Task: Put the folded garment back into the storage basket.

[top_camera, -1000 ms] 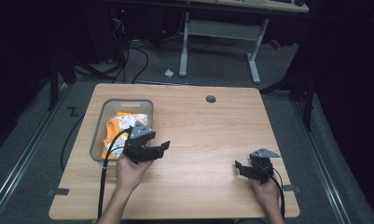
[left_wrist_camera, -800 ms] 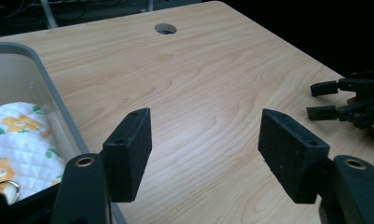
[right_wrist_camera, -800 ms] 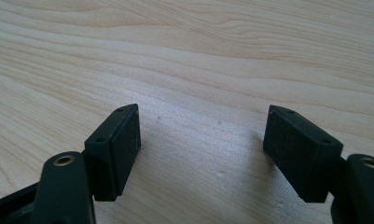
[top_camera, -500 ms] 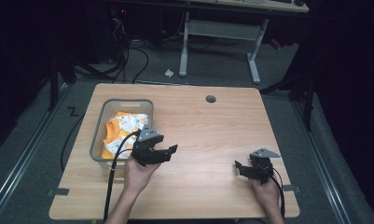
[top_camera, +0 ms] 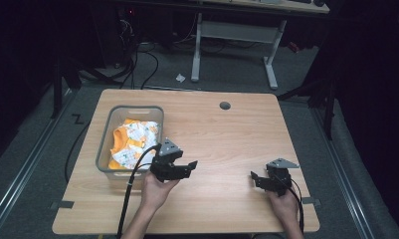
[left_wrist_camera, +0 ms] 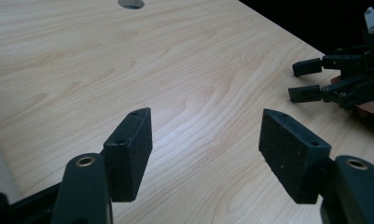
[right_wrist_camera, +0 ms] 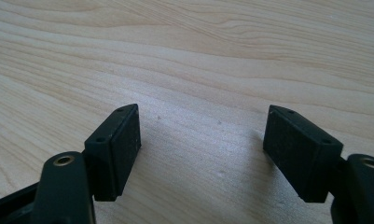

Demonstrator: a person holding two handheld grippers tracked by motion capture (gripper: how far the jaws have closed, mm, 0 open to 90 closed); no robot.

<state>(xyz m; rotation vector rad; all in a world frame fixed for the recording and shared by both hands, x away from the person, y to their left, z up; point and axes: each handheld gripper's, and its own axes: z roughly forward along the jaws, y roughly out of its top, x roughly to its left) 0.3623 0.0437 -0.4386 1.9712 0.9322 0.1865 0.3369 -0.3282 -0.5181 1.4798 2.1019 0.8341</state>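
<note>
A grey plastic bin sits at the table's left, holding an orange and white patterned cloth. Just right of the bin's near corner, a hand holds my left gripper low over the bare wood, jaws pointing right. It is open with nothing between its pads. My right gripper rests near the front right of the table, jaws pointing left, also open and empty. The left gripper view shows it farther off at the right.
The wooden table has a round cable hole near its far edge, also in the left gripper view. Cables trail from both grippers toward the front edge. A desk frame stands on the floor beyond.
My left gripper has come away from above the bin's right rim, moving right, toward the person and lower over the table. Its jaws stay equally wide. The right gripper has kept still.
</note>
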